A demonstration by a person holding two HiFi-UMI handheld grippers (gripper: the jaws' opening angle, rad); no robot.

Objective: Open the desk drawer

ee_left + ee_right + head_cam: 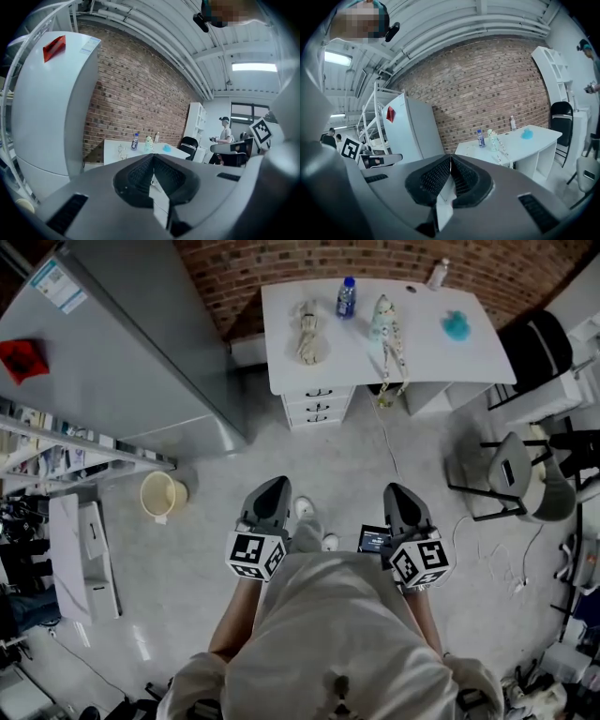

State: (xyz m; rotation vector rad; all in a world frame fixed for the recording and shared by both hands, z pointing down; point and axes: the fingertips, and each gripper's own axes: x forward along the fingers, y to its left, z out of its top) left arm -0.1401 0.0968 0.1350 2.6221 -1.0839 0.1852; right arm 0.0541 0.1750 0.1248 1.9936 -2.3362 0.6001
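Observation:
A white desk (422, 352) stands against the brick wall at the top of the head view. Under its left end is a stack of three white drawers (318, 406) with dark handles, all closed. My left gripper (273, 491) and right gripper (398, 495) are held side by side in front of my body, well short of the desk, both pointing toward it. Both are shut with nothing between the jaws. From the left gripper view the desk (115, 150) is small and distant; from the right gripper view the desk (520, 140) lies to the right.
On the desk lie a coiled rope (308, 332), a blue-capped bottle (346, 297), a patterned cloth toy (385, 326) and a teal object (456, 325). A large grey fridge (122, 343) stands left. A yellow bucket (161, 494) sits on the floor, chairs (511, 474) at right.

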